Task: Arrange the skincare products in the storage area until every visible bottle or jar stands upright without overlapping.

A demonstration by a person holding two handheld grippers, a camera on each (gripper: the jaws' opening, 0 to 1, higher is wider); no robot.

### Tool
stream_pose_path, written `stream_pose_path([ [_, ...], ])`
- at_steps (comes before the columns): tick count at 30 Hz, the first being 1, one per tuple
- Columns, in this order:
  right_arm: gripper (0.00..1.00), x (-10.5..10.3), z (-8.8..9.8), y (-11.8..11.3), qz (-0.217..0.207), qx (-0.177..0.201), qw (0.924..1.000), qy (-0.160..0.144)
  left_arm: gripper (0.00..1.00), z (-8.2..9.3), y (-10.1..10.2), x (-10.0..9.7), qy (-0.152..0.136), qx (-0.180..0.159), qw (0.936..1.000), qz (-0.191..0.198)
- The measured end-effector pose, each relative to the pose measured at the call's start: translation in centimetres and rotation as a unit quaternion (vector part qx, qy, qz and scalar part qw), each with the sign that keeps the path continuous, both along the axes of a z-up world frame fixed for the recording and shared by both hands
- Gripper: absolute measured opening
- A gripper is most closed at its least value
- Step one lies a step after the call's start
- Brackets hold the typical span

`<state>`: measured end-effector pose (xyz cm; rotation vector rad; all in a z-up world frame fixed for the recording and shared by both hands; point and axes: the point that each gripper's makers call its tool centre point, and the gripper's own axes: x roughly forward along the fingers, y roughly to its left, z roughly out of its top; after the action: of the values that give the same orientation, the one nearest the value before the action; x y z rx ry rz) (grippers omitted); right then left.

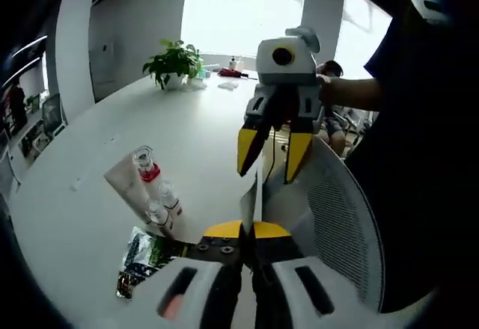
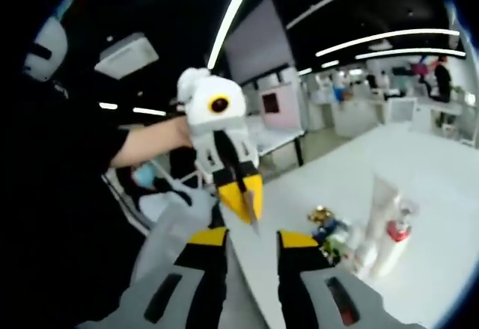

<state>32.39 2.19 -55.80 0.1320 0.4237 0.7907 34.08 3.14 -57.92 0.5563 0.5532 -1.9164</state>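
On the white desk [image 1: 112, 217], left of the hand-held grippers, a white tube [image 1: 129, 183] lay flat with a red-collared clear bottle [image 1: 150, 173] and a smaller bottle [image 1: 159, 214] leaning across it, a glossy packet [image 1: 142, 258] just beside them. A potted plant [image 1: 173, 63] stood far back. The left hand-held gripper [image 1: 243, 232] was pinched narrow on a thin white sheet [image 1: 251, 194]. The right hand-held gripper [image 1: 274, 161], jaws spread wide, hung above the sheet, well apart from the bottles.

The left white two-jaw gripper with yellow-black tips [image 1: 247, 232] has its jaws pressed together. The right white gripper with yellow tips [image 1: 268, 157] hangs tips-down with jaws parted, held by the person's bare forearm [image 1: 352, 90]; in its own view [image 2: 245, 241] its jaws stand apart.
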Motion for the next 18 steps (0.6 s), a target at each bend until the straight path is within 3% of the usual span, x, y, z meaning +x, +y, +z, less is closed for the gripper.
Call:
stream_pose_path([
  [7,0.17,-0.1,1.1,1.5,0.024,0.019,0.9995,-0.012,0.04,0.9,0.1,-1.0,0.016,-0.013,0.9998,-0.003],
  [10,0.12,-0.1,1.0,1.8,0.029,0.011,0.9994,-0.015,0.04,1.2,0.2,-1.3,0.021,-0.017,0.9996,-0.005],
  [12,0.02,-0.2,1.7,2.2,0.036,0.036,0.9986,-0.019,0.04,1.4,0.2,-1.6,0.025,-0.018,0.9995,-0.008],
  [14,0.01,-0.1,1.9,2.1,0.029,0.047,0.9984,-0.014,0.04,1.6,0.3,-1.7,0.027,-0.018,0.9994,-0.011],
  [16,0.0,0.0,2.0,2.0,0.033,0.033,0.9984,-0.033,0.04,1.8,0.4,-1.9,0.038,-0.017,0.9991,-0.011],
  [18,0.0,-0.2,2.1,2.1,0.037,0.031,0.9983,-0.031,0.04,1.9,0.4,-2.0,0.044,-0.016,0.9989,-0.009],
])
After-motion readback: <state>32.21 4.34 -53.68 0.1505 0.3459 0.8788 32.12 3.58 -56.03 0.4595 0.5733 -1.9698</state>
